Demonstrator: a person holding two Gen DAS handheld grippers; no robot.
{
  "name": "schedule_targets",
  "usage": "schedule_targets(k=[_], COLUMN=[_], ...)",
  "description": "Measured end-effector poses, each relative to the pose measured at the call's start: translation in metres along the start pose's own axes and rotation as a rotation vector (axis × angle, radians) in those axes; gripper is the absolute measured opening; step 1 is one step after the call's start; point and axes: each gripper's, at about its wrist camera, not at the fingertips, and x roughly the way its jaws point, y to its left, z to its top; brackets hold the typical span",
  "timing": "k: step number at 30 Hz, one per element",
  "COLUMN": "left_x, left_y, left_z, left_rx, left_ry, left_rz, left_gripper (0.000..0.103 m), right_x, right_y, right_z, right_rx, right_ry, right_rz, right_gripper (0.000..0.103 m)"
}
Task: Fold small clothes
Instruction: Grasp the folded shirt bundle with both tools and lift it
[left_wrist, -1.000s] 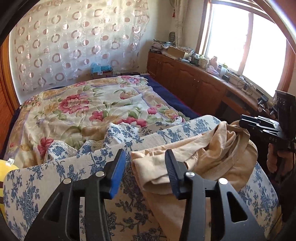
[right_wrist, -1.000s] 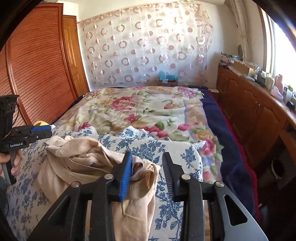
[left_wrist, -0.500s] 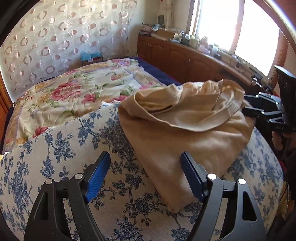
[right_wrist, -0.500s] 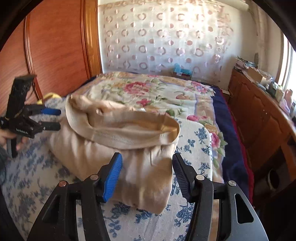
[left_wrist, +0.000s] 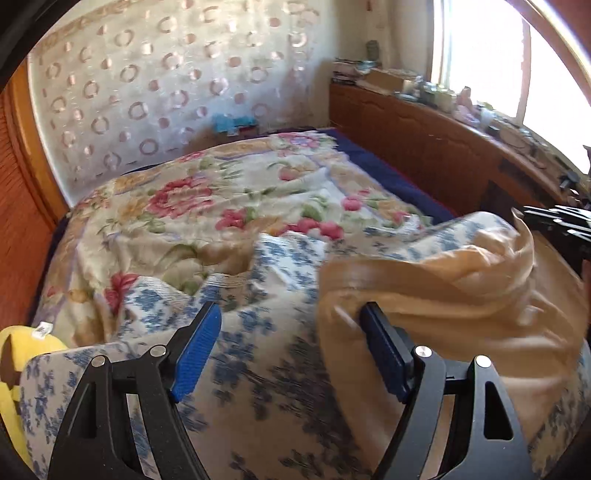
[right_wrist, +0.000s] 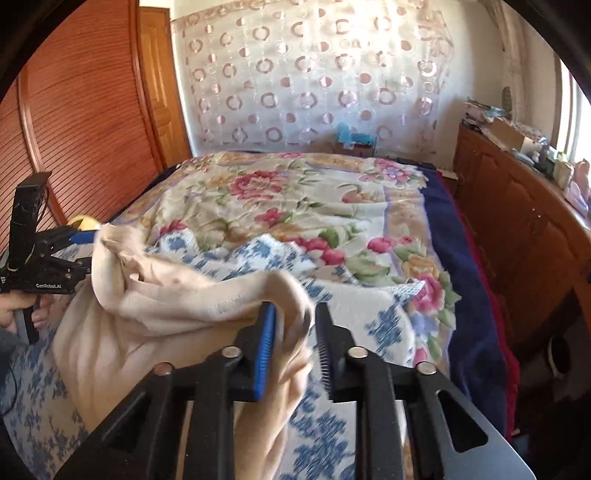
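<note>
We see the beige garment (right_wrist: 155, 295) lying crumpled on the blue-and-white floral cloth (left_wrist: 258, 350) at the near end of the bed, one edge lifted into a loose ridge between our two tools. In the right wrist view, a fold of that edge passes between the fingers of the right gripper (right_wrist: 293, 345), whose jaws have just been closing and now stand narrow, nipped onto the fabric, though a slim gap shows beside the fold. In the left wrist view, the left gripper (left_wrist: 291, 347) stands wide; its jaws opened a moment back, and now its right pad (left_wrist: 384, 354) sits against the near edge of the garment while the blue pad (left_wrist: 197, 350) hangs over bare floral cloth, so nothing is clamped there. The picture is blurred, so we cannot tell whether that right pad presses into the cloth or only touches it. A hand (right_wrist: 22, 314) grips the left tool's handle at the left edge of the right wrist view. Beyond the cloth spreads the flowered bedspread (right_wrist: 295, 206), with a wooden cabinet (right_wrist: 517, 229) along the right wall and a circle-patterned curtain (right_wrist: 314, 74) behind the bed.
</note>
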Motion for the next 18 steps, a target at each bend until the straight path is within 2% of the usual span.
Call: schedule_targets(k=[2, 6, 8, 9, 10, 12, 14, 16, 18], left_x=[0.005, -0.003, -0.012, -0.015, -0.019, -0.023, -0.024, -0.020, -0.013], left_y=[0.009, 0.014, 0.011, 0.011, 0.009, 0.006, 0.001, -0.007, -0.012], left_z=[0.000, -0.006, -0.010, -0.010, -0.012, -0.015, -0.020, -0.024, -0.026], left_rx=[-0.021, -0.032, -0.025, -0.025, -0.027, -0.037, -0.047, -0.047, -0.041], left_ry=[0.013, 0.010, 0.001, -0.001, -0.002, -0.002, 0.014, 0.047, 0.071], left_rz=[0.021, 0.001, -0.020, -0.038, -0.057, -0.105, -0.162, -0.201, -0.212], left_gripper=[0.079, 0.079, 0.079, 0.079, 0.079, 0.079, 0.079, 0.079, 0.076], right_x=[0.008, 0.001, -0.009, -0.016, -0.022, -0.031, -0.034, -0.026, -0.017], right_y=[-0.016, -0.025, -0.017, -0.010, -0.006, -0.001, 0.002, 0.003, 0.002], right_z=[-0.002, -0.009, -0.011, -0.012, -0.013, -0.013, -0.020, -0.025, -0.031], right_rx=[0.039, 0.107, 0.113, 0.113, 0.114, 0.117, 0.126, 0.141, 0.138], right_ry=[0.034, 0.043, 0.034, 0.032, 0.023, 0.003, 0.014, 0.058, 0.087], right_rz=[-0.093, -0.113, -0.086, -0.085, -0.080, -0.036, 0.020, 0.072, 0.078], right_gripper=[0.009, 0.009, 0.012, 0.026, 0.044, 0.065, 0.072, 0.073, 0.073])
